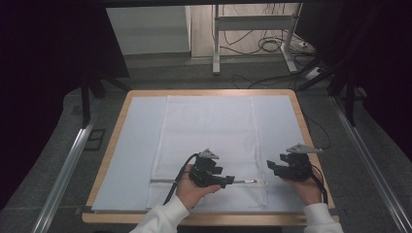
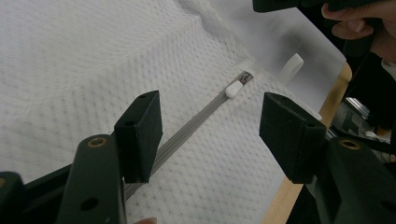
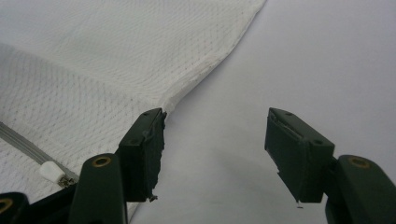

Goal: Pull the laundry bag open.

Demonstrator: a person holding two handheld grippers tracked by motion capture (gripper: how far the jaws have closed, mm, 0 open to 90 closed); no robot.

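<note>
My left hand-held gripper hangs with jaws wide over the grey zipper of a white mesh laundry bag, which lies flat on the pale mat on the tabletop. The white zipper pull sits near the bag's right edge. My right hand-held gripper, also wide, hovers just beside that edge. I can read no writing.

This is looking like a lab: dark curtains are surrounding the desk, and cables are lying on the floor.
</note>
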